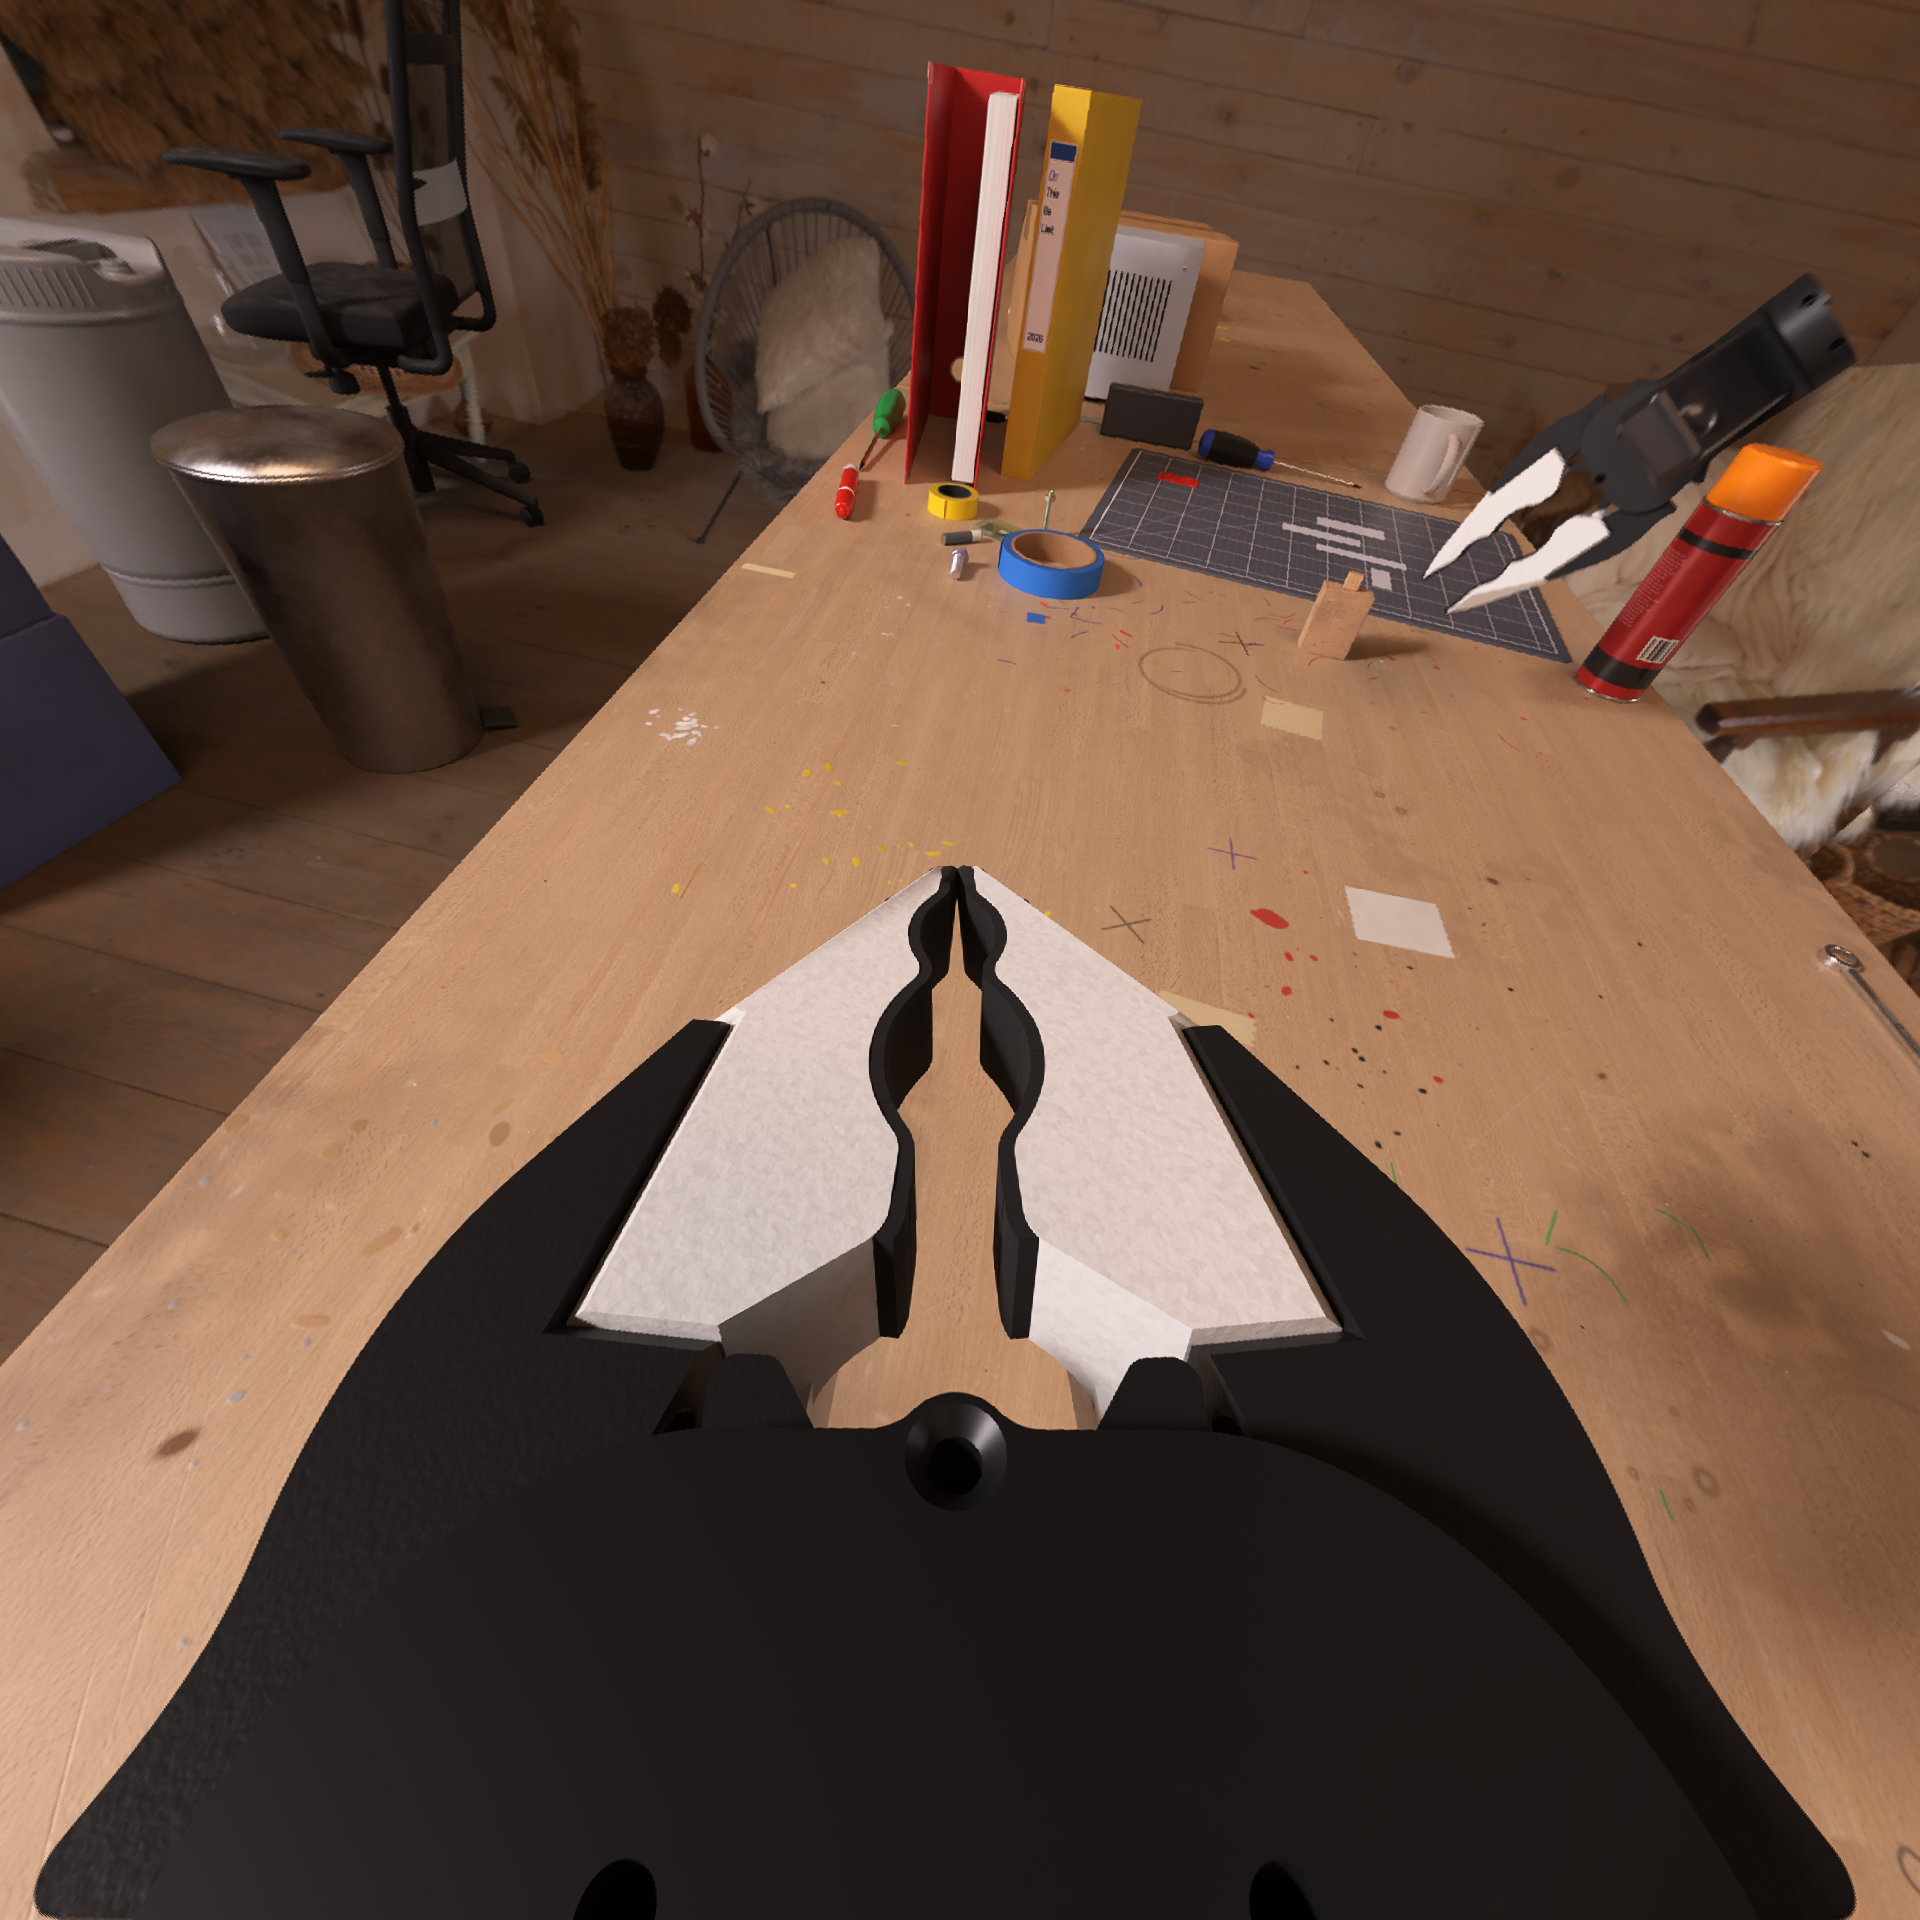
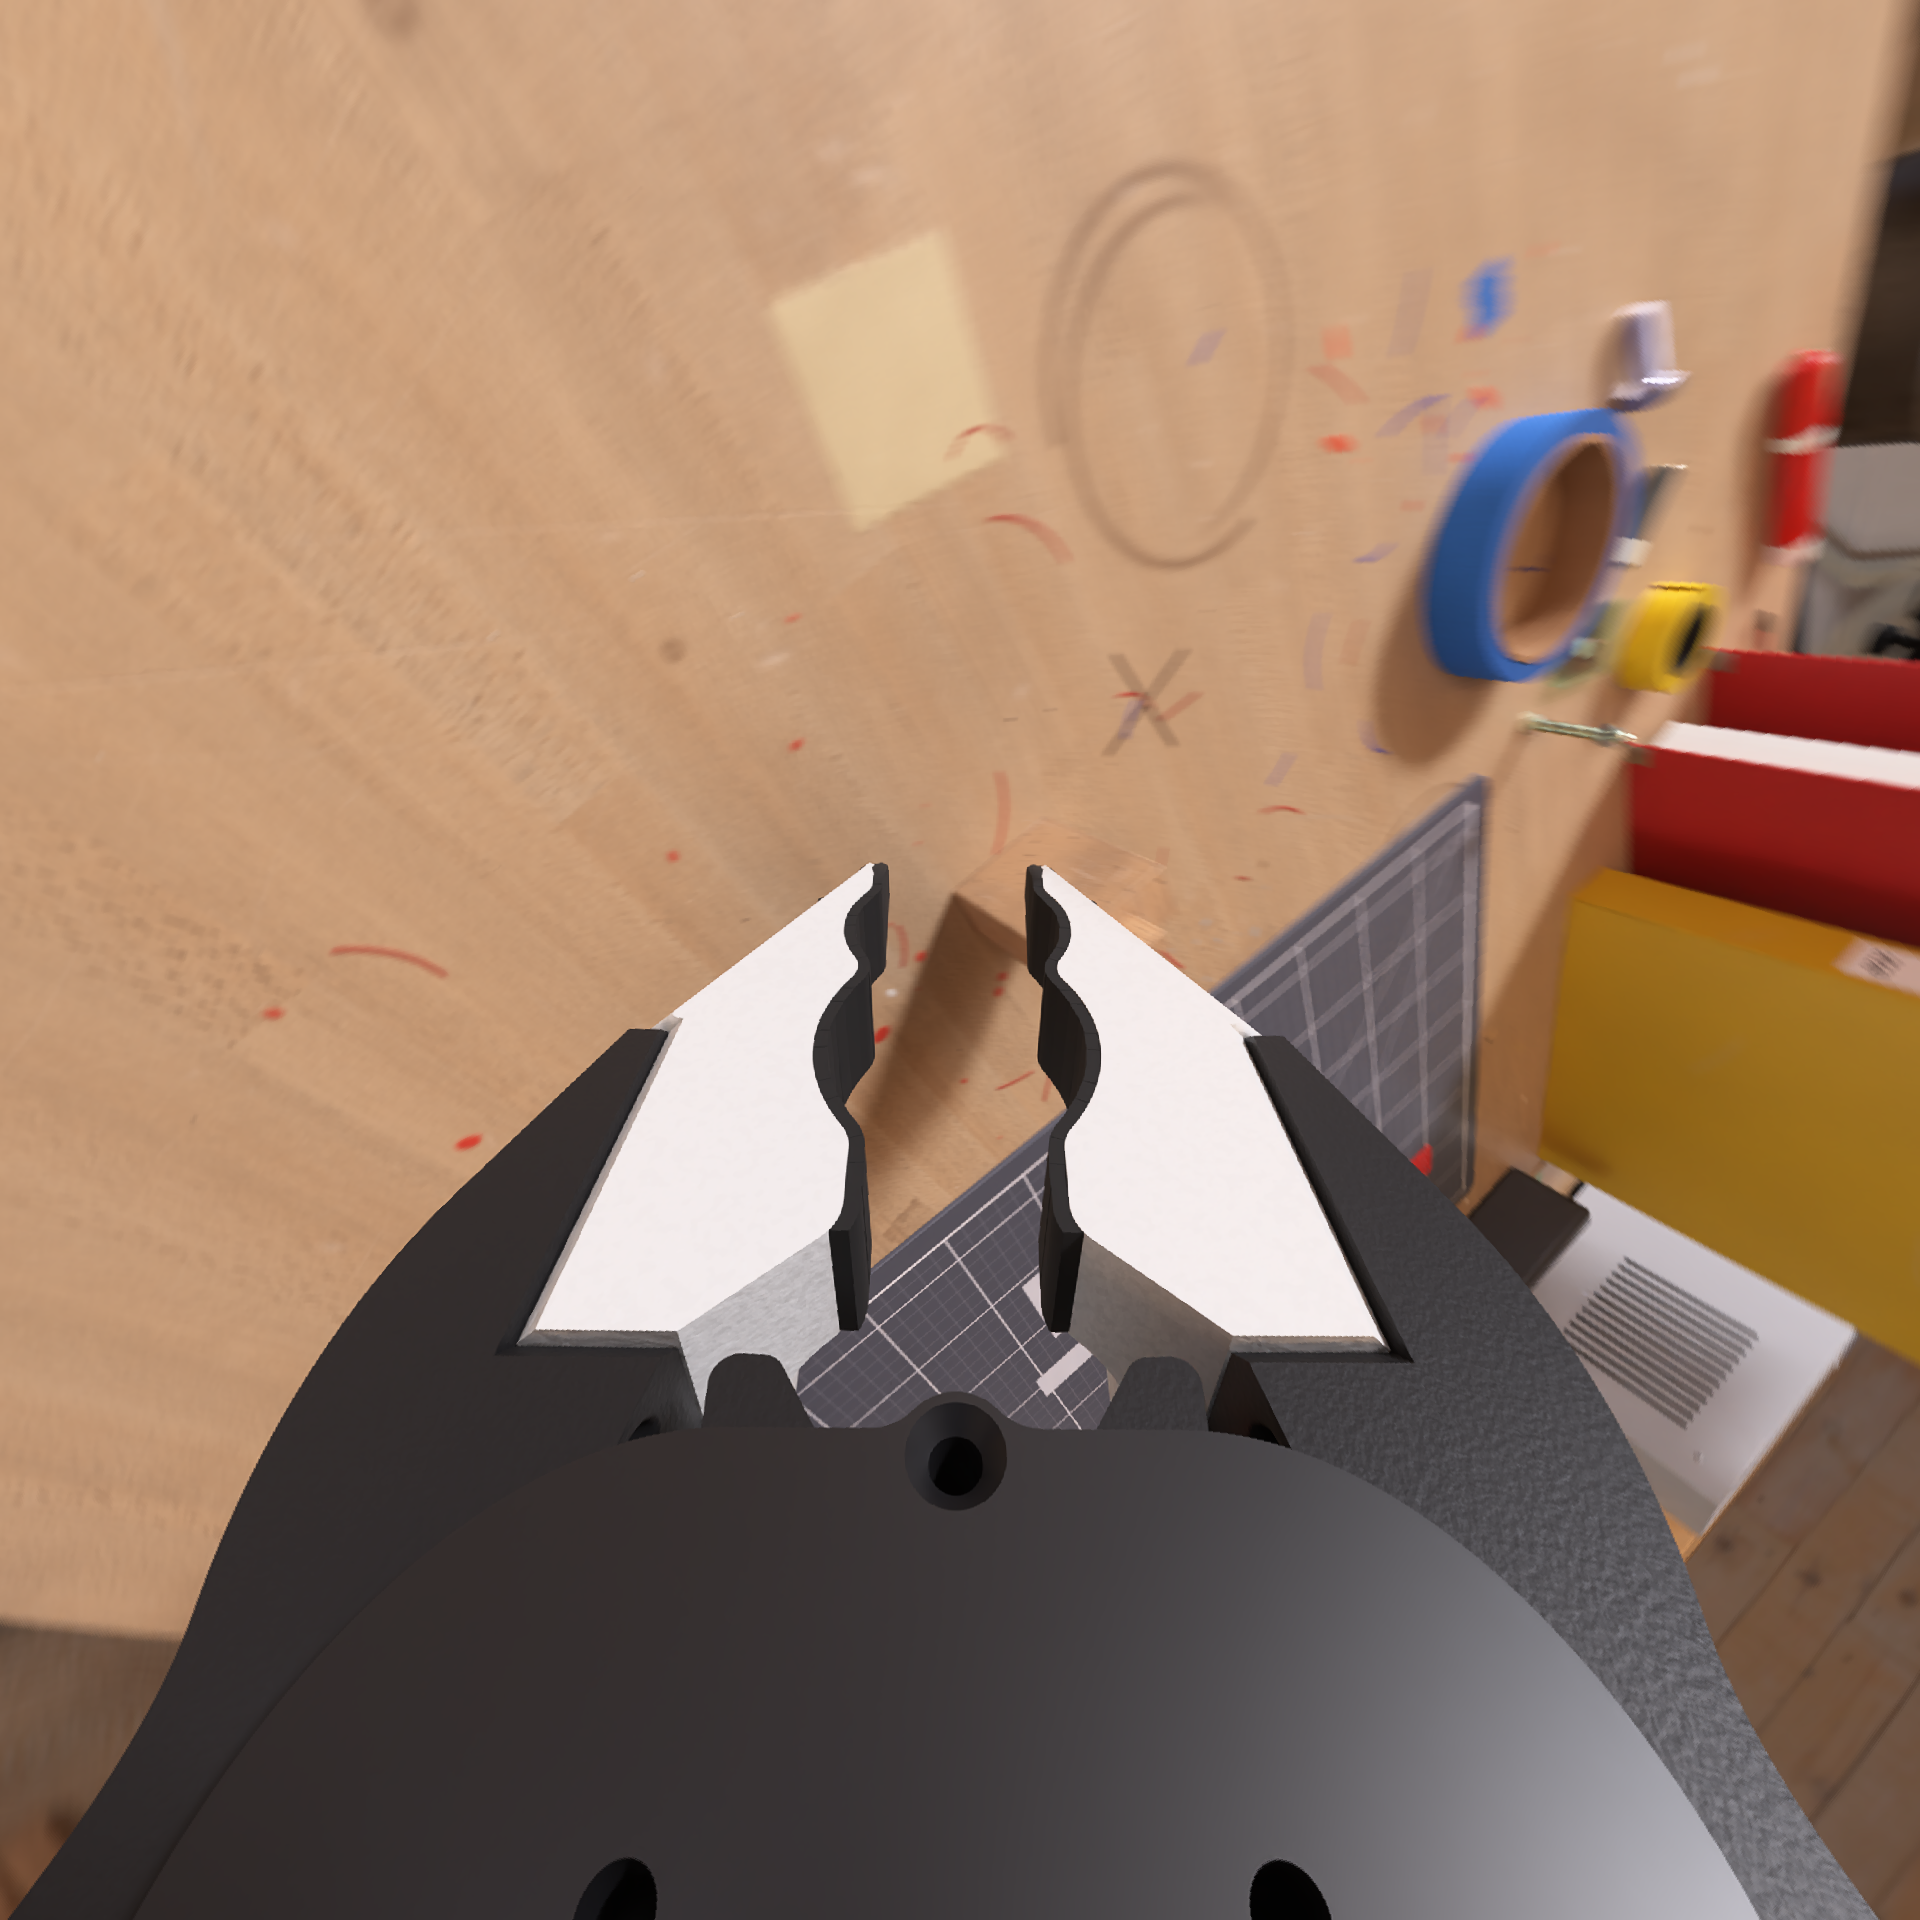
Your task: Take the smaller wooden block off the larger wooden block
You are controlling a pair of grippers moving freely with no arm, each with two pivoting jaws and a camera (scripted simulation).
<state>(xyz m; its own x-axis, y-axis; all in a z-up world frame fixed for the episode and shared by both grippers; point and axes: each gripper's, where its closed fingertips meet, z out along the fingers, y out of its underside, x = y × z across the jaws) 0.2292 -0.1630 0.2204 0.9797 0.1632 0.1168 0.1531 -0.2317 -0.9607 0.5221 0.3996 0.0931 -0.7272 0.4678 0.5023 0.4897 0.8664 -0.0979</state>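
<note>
The larger wooden block (image 1: 1330,629) stands on the table at the near edge of the dark cutting mat (image 1: 1247,520), with the smaller wooden block (image 1: 1353,582) on top of it. My right gripper (image 1: 1446,590) is open and hovers just right of the blocks, tilted down toward them. In the right wrist view my right gripper (image 2: 956,873) is open and the larger wooden block (image 2: 982,987) shows blurred between and beyond its fingertips; I cannot make out the smaller block there. My left gripper (image 1: 956,873) is shut and empty, low over the table's middle, far from the blocks.
A blue tape roll (image 1: 1049,563) and a yellow tape roll (image 1: 953,501) lie left of the mat. A red spray can (image 1: 1694,571) with an orange cap stands right of the blocks. A white mug (image 1: 1434,452), red and yellow binders (image 1: 1070,281) and screwdrivers are behind.
</note>
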